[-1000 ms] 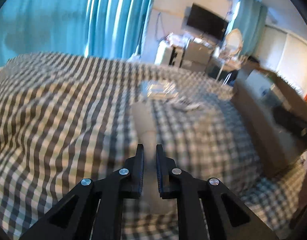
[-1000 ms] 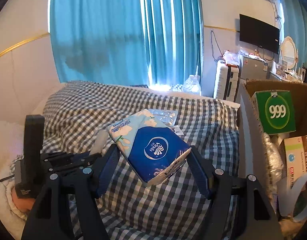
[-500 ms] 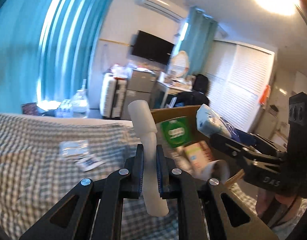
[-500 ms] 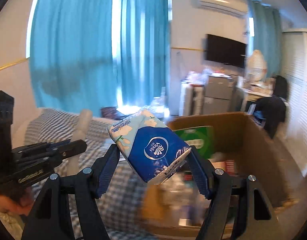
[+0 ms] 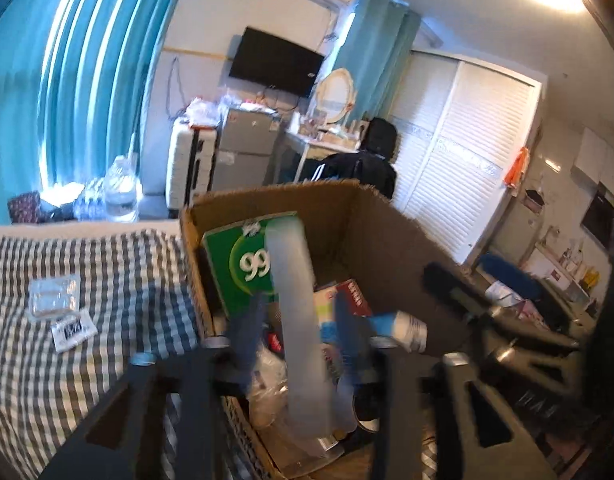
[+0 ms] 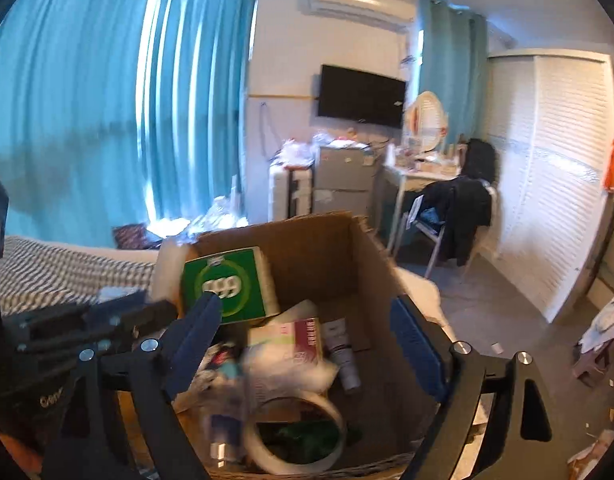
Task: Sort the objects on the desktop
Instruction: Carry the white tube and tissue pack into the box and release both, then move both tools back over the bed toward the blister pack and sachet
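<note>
Pale translucent-white plastic tube [image 5: 303, 320], long and slightly curved — standing nearly upright between the parted blue-padded fingers of the left gripper [image 5: 301, 334], directly above the open brown cardboard box [image 5: 391, 232]. Left jaws just opened, pads apparently no longer pressing the tube, though blur leaves contact uncertain. Probably light and fairly stiff, smooth-walled and slippery; best taken mid-length across its narrow width, never near an end where it could pivot. Right gripper [image 6: 307, 348] spread wide with nothing between its pads, its jaws having just opened too — hovering over the same box. Below it, a white tape roll [image 6: 295, 432], a small grey tube [image 6: 343, 354], a green carton printed 999 [image 6: 227, 284] leaning on the far wall. Both tools angled gently downward over the box, side by side. Grey-and-white checked bedspread [image 5: 107, 280] to the left, bearing a clear plastic packet [image 5: 55, 298].
</note>
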`<act>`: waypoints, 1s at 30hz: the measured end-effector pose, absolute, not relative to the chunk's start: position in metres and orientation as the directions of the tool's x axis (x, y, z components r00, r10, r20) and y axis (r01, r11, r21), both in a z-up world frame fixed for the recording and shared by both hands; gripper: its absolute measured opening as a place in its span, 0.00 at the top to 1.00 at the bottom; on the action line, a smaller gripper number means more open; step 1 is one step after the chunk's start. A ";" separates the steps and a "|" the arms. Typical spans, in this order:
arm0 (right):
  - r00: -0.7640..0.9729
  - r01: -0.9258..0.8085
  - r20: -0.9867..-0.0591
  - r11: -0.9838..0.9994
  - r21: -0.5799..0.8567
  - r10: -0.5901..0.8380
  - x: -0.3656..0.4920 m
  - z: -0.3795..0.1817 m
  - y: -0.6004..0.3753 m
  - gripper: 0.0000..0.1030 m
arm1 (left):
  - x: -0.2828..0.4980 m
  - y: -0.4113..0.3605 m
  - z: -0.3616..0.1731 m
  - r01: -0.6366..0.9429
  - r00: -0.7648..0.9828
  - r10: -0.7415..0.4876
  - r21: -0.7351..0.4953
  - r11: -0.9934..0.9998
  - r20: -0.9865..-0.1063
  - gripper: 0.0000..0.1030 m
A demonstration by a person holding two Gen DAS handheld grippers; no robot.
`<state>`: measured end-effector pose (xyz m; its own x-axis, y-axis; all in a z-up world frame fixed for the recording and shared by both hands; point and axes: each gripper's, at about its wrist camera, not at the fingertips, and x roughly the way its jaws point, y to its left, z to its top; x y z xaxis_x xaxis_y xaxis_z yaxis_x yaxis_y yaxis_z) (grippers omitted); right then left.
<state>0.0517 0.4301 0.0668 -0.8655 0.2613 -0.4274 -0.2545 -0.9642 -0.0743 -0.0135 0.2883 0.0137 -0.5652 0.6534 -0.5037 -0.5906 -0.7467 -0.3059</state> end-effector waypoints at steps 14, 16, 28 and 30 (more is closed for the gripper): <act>-0.900 -0.190 -0.388 -0.980 -0.056 0.197 0.072 0.070 0.401 0.16 | -0.010 0.208 0.011 -0.405 -0.719 0.466 -0.234 -0.884 -0.516 0.12; -0.910 -0.145 -0.385 -0.988 -0.049 0.152 0.072 0.074 0.384 0.12 | -0.008 0.190 0.012 -0.343 -0.766 0.383 -0.176 -0.923 -0.516 0.12; -0.943 0.130 -0.312 -0.991 -0.029 -0.115 0.070 0.058 0.242 0.00 | -0.029 0.056 -0.041 -0.039 -0.833 0.034 -0.004 -0.999 -0.552 0.00; -0.946 0.158 -0.299 -0.984 -0.079 -0.128 0.065 0.046 0.216 0.00 | -0.036 0.035 -0.057 0.011 -0.822 -0.013 0.008 -1.000 -0.569 0.00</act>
<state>0.0655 0.2163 0.0456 -0.9457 -0.1281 -0.2987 0.1583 -0.9842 -0.0793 -0.0364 0.0353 -0.0570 -0.8225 -0.0135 -0.5686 0.0110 -0.9999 0.0077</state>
